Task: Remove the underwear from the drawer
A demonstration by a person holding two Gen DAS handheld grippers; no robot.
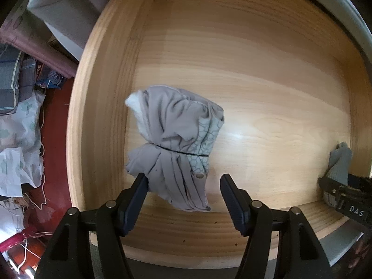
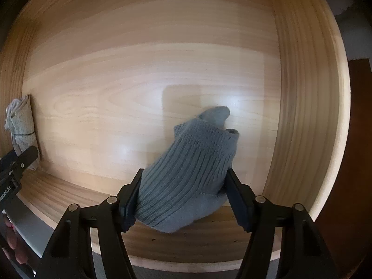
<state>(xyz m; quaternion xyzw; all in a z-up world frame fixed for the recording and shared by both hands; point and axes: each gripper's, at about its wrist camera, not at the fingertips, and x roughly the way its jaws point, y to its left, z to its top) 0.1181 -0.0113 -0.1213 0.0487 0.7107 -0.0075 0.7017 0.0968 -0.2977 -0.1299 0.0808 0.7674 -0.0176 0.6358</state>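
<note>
A grey bundle of underwear (image 1: 174, 144), tied with a thin black band, lies on the floor of the open wooden drawer (image 1: 267, 88). My left gripper (image 1: 183, 183) is open, its fingers on either side of the bundle's near end. My right gripper (image 2: 183, 183) has its fingers against both sides of a blue-grey ribbed knit roll (image 2: 190, 174), which rests on the drawer floor (image 2: 116, 93). The knit roll and right gripper show at the right edge of the left wrist view (image 1: 339, 162). The grey bundle shows at the left edge of the right wrist view (image 2: 21, 123).
The drawer's wooden walls surround both grippers: left wall (image 1: 93, 116), right wall (image 2: 309, 116), front rim (image 1: 186, 244). Outside the drawer on the left lie folded clothes and printed fabric (image 1: 18, 116) on a red floor (image 1: 55, 139).
</note>
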